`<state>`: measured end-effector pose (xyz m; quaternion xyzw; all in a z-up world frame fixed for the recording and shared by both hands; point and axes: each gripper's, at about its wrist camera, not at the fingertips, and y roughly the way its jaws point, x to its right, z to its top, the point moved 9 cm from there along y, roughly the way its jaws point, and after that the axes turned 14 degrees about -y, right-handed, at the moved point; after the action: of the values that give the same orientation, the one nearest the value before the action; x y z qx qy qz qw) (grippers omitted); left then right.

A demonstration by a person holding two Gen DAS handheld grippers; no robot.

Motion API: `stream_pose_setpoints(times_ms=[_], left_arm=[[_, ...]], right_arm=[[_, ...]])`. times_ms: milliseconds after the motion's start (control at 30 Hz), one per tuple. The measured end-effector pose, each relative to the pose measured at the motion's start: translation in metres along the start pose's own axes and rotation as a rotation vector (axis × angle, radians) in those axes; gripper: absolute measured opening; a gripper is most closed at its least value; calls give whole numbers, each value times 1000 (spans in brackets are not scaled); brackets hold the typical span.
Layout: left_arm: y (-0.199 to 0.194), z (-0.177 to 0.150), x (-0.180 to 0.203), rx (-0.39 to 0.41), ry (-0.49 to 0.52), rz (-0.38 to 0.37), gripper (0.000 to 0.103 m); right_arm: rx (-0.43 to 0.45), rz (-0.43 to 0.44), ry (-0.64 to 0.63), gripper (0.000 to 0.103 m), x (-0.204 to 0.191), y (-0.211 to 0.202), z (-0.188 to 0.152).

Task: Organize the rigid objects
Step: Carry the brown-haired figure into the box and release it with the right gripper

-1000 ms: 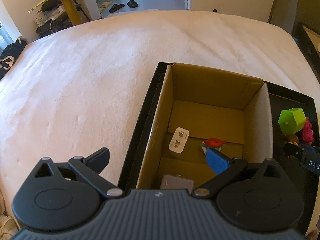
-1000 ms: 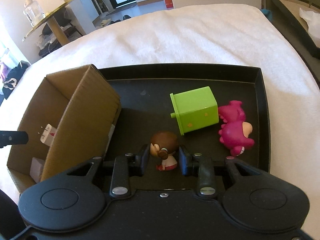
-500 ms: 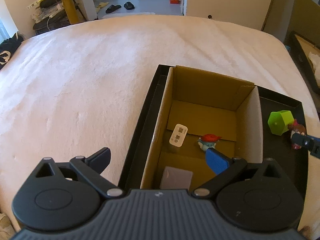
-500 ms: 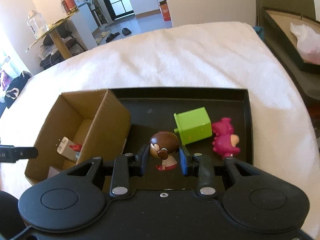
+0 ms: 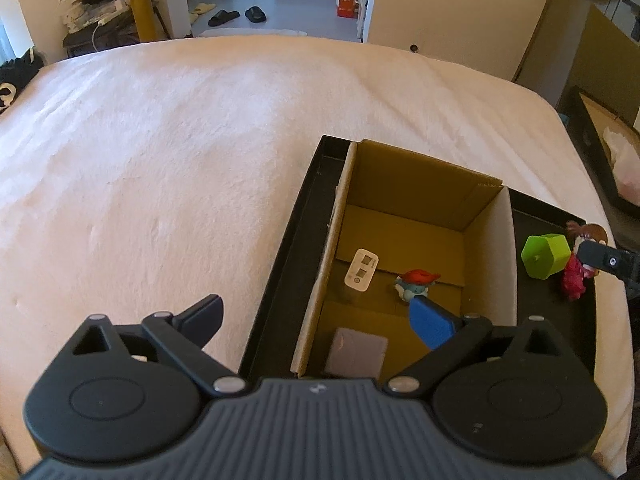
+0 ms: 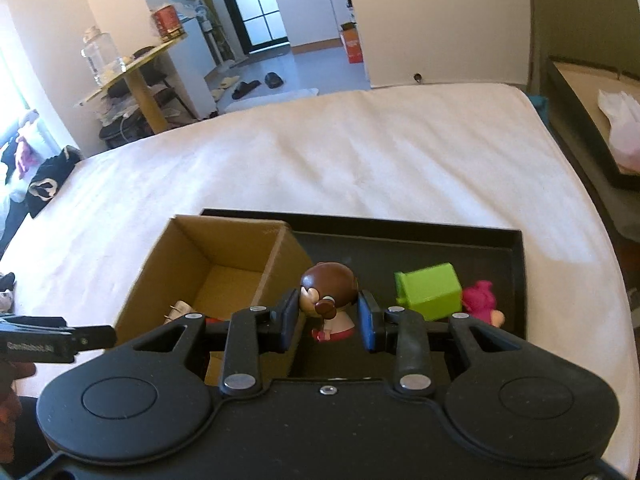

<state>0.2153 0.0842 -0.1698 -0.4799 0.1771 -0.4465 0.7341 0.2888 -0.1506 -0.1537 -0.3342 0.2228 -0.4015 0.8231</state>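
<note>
Right wrist view: right claw (image 6: 328, 320) is gripping a brown-haired doll figure (image 6: 330, 294) between its blue pads, jaws narrowed onto the doll's sides. Doll is sitting clear of the black tray (image 6: 516, 280), in front of the gap between cardboard box (image 6: 224, 256) and green block (image 6: 430, 290). Green block is lying tipped on the tray floor; a pink plush figure (image 6: 480, 306) is lying just beside it on the right, touching or nearly so.

Left wrist view: left claw (image 5: 320, 316) is standing wide open with nothing between its fingers, hanging over the near left corner of the box; left finger is over the bed cover, right finger over the box interior. Box is sitting at the left end of the tray. Inside the box: a white charger plug (image 5: 361, 270) leaning near the left wall, a small red-capped blue figure (image 5: 416, 282) toward the middle, a grey flat block (image 5: 356, 352) at the near end. Tray is resting on a white bed (image 5: 160, 160).
</note>
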Motion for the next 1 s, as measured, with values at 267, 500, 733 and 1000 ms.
stream_pose_setpoints(times_ms=[267,500,733,1000], left_arm=[[2,-1,-6,-5,-4,-40,97],[14,-9,-14,-23,-3,-62,90],[24,-11,-18,-34,-21,-99,75],[35,-13,-24,-65,-61,-131,66]], right_arm=[[11,3,-36,31,-24,-1,17],[12,15,-60,31,-46,3,29],[-5,32,-76,31,-65,16,34],[-35,42,-101,31,-88,35,34]])
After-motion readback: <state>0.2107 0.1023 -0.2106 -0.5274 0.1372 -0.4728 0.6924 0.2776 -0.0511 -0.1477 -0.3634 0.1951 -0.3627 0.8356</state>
